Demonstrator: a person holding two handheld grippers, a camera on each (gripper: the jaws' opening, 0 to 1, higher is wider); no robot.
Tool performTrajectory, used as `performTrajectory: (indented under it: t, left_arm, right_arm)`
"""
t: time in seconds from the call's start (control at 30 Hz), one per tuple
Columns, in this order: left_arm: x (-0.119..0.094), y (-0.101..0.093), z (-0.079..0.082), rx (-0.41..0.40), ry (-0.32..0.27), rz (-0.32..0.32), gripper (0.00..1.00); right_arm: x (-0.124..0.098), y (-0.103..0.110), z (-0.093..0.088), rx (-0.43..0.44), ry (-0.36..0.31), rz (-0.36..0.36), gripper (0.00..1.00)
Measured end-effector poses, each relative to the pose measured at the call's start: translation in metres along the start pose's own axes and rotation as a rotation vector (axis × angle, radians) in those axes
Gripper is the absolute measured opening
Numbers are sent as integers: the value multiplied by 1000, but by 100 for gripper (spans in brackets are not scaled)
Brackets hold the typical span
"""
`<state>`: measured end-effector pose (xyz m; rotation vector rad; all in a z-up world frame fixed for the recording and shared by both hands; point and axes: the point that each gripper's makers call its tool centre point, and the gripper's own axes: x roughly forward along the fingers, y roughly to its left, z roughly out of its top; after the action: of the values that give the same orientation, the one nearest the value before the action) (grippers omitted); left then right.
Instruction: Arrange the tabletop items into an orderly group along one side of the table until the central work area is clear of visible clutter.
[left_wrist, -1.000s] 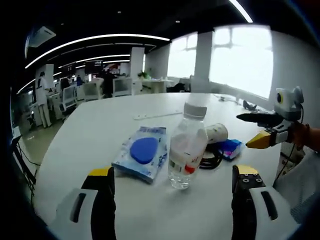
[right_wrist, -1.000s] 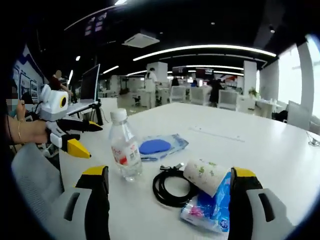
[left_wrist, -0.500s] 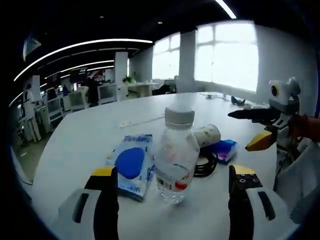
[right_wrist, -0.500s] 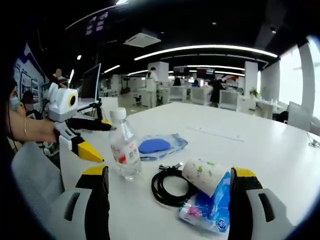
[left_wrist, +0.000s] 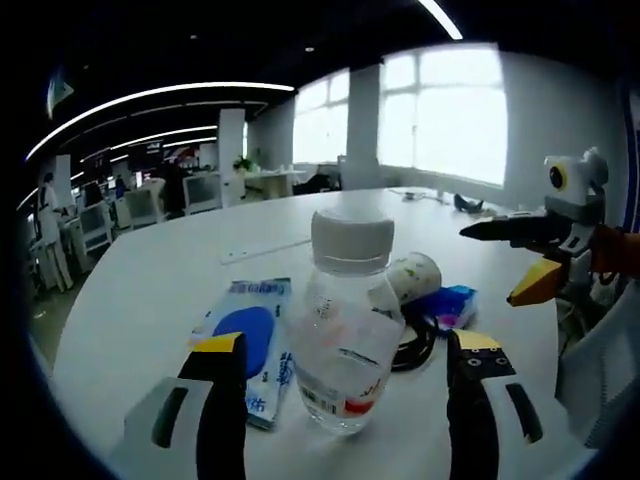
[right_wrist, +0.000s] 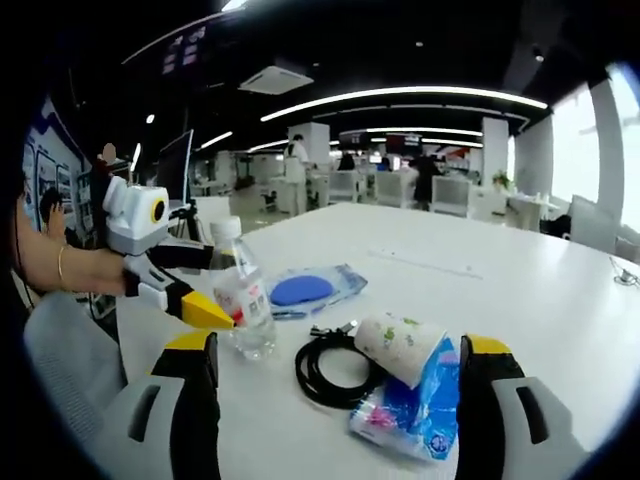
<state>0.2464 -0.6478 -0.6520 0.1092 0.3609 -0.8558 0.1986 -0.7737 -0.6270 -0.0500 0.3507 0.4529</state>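
Observation:
A clear water bottle (left_wrist: 345, 330) with a white cap stands upright on the white table (left_wrist: 140, 290), between the jaws of my open left gripper (left_wrist: 345, 345). A blue wipes packet (left_wrist: 245, 335) lies to its left. Behind it are a paper cup (left_wrist: 415, 275) on its side, a black cable coil (left_wrist: 415, 345) and a blue tissue pack (left_wrist: 452, 300). My right gripper (left_wrist: 487, 266) hovers open at the right. In the right gripper view, the left gripper (right_wrist: 222, 288) straddles the bottle (right_wrist: 243, 300). My open right gripper (right_wrist: 338, 345) faces the cable (right_wrist: 328, 368), cup (right_wrist: 400, 345) and tissue pack (right_wrist: 412, 405).
A thin white strip (right_wrist: 420, 265) lies farther out on the table (right_wrist: 520, 290). A grey chair (right_wrist: 70, 360) stands at the table's near edge, under a person's hand. Office desks, chairs and a monitor (right_wrist: 175, 170) fill the background.
My left gripper has moved forward to the bottle, which now stands between its open jaws. The right gripper has hardly moved.

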Motion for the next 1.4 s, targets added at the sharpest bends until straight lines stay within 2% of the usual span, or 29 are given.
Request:
performTrajectory:
  t: [0.13,0.23,0.5,0.63,0.83,1.17,1.3,1.4]
  left_arm:
    - [5,2,0,-1,-7,6,72]
    - [10,4,-1,-6,-5,9,69]
    - [12,2,-3,33,-1,-3,50]
    - [13,0,-2,37,-10,-8,44]
    - [13,1,-2,50,-11,-12,44]
    - [15,-4,-1,101,5,-96,43]
    - [15,-1,-1,72,3,-102,43]
    - [13,-5,-2,100,8,-132,42]
  right_arm:
    - [0,-1,-2,8,8,0,98]
    - [1,-3,-2,46,1,4,98]
    - [2,-6,-3,44,9,-14,98]
    - [3,-6,-4,41,12,-12,98]
    - [3,-7,-5,42,16,-12,97]
    - [5,-1,-9,30,36,11,97]
    - [6,0,-10,27,40,18,98]
    - [5,0,-9,22,42,14,98]
